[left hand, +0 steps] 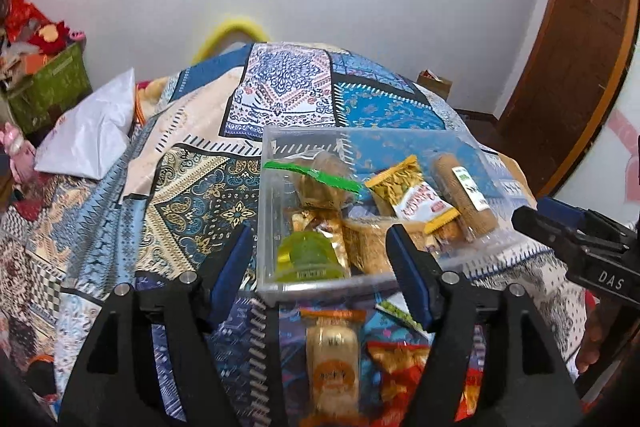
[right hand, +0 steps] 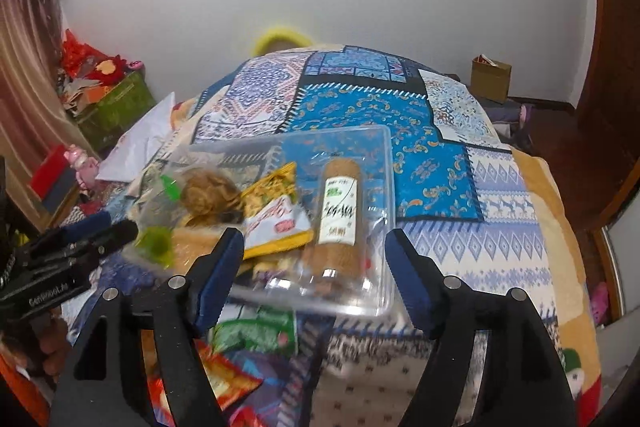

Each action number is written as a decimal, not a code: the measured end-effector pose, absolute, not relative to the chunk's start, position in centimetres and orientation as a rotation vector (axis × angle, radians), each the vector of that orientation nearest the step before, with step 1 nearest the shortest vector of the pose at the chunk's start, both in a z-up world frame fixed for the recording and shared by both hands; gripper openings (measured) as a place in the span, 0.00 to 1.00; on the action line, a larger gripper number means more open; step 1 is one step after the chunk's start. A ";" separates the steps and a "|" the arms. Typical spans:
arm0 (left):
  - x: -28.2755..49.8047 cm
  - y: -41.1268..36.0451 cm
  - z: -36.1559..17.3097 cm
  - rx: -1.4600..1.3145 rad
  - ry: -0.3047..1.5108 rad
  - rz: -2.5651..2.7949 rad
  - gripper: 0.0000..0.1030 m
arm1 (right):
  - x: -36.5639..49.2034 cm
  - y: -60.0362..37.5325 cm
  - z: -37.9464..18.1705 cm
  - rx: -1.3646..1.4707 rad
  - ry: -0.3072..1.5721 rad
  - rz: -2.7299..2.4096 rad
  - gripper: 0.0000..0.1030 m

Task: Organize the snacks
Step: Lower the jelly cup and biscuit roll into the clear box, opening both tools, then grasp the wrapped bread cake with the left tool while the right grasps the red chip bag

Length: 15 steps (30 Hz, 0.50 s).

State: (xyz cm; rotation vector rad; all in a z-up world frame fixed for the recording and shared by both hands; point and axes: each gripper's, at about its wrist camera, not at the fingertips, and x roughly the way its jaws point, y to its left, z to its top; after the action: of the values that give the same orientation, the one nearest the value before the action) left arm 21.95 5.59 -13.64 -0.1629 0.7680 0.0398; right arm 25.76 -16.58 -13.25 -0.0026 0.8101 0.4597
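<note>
A clear plastic box sits on the patterned bedspread and holds several snacks: a round brown cracker roll, a yellow-edged packet, a bagged bun with a green strip and a green-lidded cup. In front of the box lie a gold-and-orange packet, a red-orange packet and a green packet. My left gripper is open and empty at the box's near wall. My right gripper is open and empty above the box's near edge.
The bedspread covers the bed. A white bag lies at the left. A green box of toys stands by the wall. A brown door is at the right. A cardboard box stands on the floor.
</note>
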 end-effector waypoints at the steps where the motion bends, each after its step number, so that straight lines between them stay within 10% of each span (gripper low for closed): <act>1: 21.4 5.5 -13.4 -0.159 0.769 0.036 0.68 | 25.3 -16.7 -13.2 -0.006 0.808 0.463 0.68; 15: 13.9 5.2 -15.8 -0.170 0.858 0.021 0.71 | 17.7 -17.3 -15.9 -0.021 0.897 0.506 0.70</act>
State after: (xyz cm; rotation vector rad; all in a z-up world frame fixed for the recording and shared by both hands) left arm 13.90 5.15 -15.82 -0.1698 0.8578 0.0208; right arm 17.66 -17.30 -15.90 -0.0206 0.8969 0.5057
